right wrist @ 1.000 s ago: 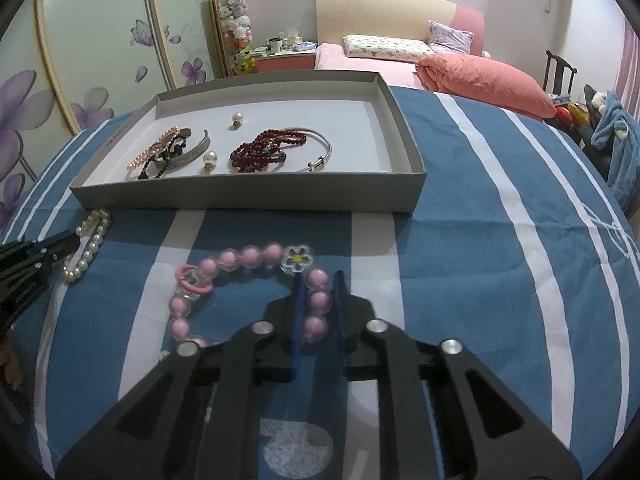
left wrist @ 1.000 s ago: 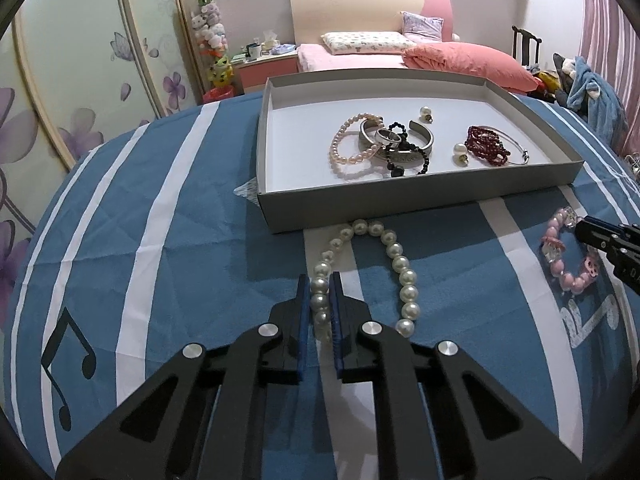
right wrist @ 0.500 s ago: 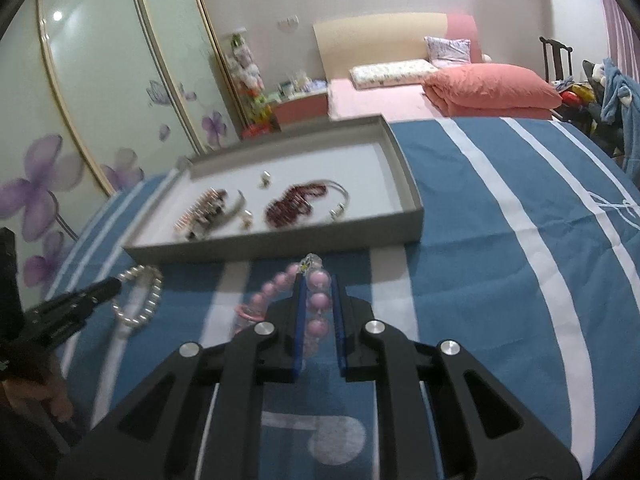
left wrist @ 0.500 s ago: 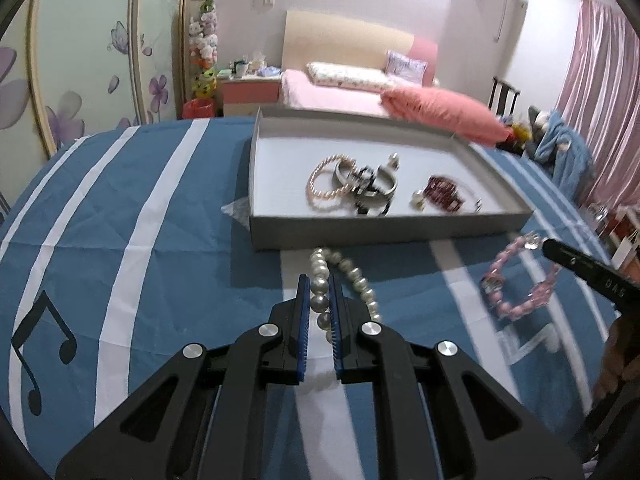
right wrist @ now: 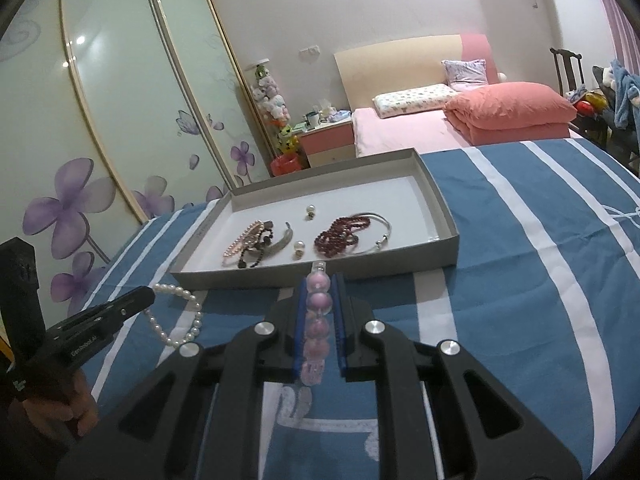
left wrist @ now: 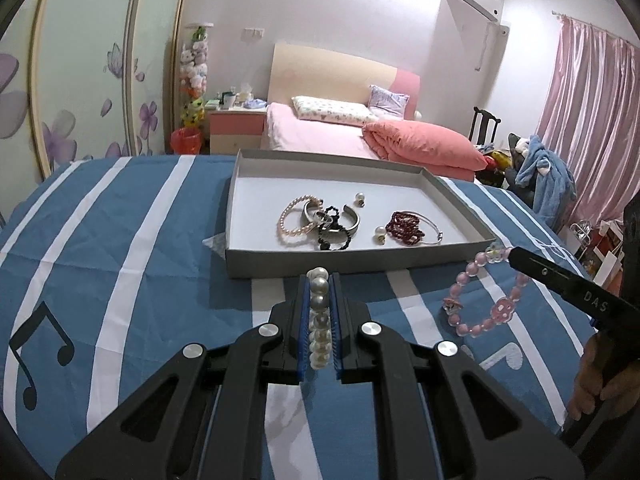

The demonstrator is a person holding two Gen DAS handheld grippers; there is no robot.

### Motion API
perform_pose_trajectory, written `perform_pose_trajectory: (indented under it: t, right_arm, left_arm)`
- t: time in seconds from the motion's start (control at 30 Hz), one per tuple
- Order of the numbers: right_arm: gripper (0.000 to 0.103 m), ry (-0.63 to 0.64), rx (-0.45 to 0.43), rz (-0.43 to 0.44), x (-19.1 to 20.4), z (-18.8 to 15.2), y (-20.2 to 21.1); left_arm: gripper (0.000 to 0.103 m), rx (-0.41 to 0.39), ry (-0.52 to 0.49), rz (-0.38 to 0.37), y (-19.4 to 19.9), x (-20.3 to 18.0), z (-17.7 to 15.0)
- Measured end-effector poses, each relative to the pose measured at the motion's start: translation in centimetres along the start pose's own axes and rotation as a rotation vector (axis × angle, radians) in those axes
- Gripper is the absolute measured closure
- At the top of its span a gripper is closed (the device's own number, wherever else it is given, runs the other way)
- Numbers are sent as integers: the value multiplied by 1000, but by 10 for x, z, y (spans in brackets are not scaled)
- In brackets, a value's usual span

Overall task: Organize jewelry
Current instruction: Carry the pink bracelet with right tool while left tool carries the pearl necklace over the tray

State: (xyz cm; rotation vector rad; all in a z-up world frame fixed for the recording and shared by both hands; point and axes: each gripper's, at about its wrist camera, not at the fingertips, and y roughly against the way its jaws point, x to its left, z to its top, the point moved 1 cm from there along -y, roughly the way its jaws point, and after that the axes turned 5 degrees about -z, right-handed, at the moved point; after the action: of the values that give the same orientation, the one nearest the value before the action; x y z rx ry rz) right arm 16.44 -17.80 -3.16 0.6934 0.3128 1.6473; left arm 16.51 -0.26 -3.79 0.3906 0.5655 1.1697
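My left gripper (left wrist: 319, 280) is shut on a white pearl bracelet (left wrist: 319, 320), held above the blue striped cloth. The same pearl bracelet (right wrist: 176, 316) hangs from the left gripper (right wrist: 150, 294) in the right wrist view. My right gripper (right wrist: 319, 280) is shut on a pink bead bracelet (right wrist: 318, 316), also lifted off the cloth. In the left wrist view that pink bead bracelet (left wrist: 486, 294) dangles from the right gripper (left wrist: 514, 254). Just beyond both grippers lies the shallow grey tray (left wrist: 340, 266) (right wrist: 400, 262).
In the tray lie a pink pearl bracelet (left wrist: 290, 224), a silver cuff (left wrist: 352, 216), a black bead bracelet (left wrist: 334, 236), a dark red bead bracelet (left wrist: 404, 228) and loose pearl earrings (left wrist: 379, 233). A person's hand (left wrist: 600, 384) holds the right gripper. A bed (left wrist: 360, 136) stands behind.
Both grippers have risen and tipped up, lifting the pearl bracelet and the pink bead bracelet off the cloth. Each bracelet now hangs from its jaws in front of the tray.
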Motion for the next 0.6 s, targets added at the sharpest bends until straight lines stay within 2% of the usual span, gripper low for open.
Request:
perform_pose_trajectory:
  t: [0.6]
  right_arm:
    - [90, 31, -71, -36, 15, -3, 13]
  left_arm:
    - [93, -72, -42, 33, 12, -17, 1]
